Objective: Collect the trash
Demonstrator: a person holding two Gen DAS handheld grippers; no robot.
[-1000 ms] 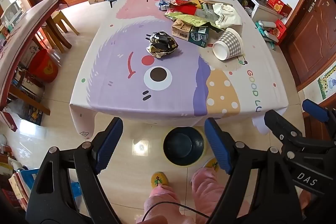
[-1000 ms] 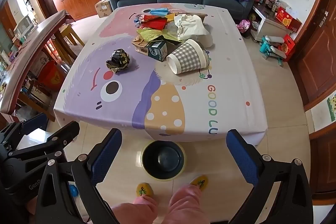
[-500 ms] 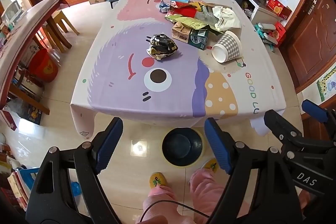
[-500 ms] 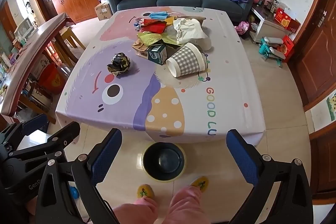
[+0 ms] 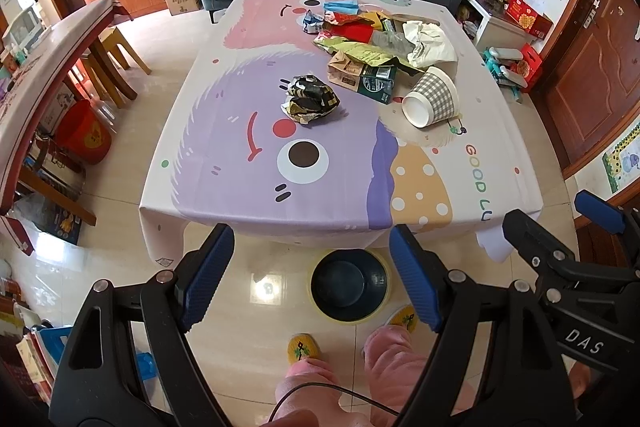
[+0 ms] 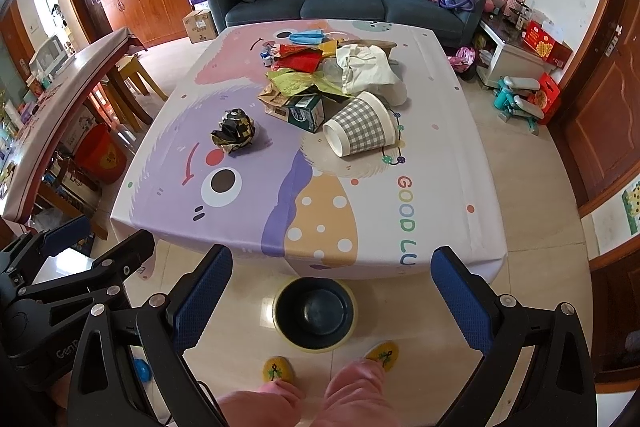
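Both claws wide & empty, trash all ahead on the bench.

Left claw (image 5: 312, 281) and right claw (image 6: 332, 293) hang over the floor w/ the dark round bin (image 6: 315, 313) just below. Crumpled black-gold foil wrapper (image 5: 311, 99) lies ahead on the cartoon-print bench (image 5: 224, 147): prob. light, springy, pinch across its bulk. Checked paper cup (image 6: 362, 129), tipped beside the wrapper pile, likely crushes easily; grip its wall gently.
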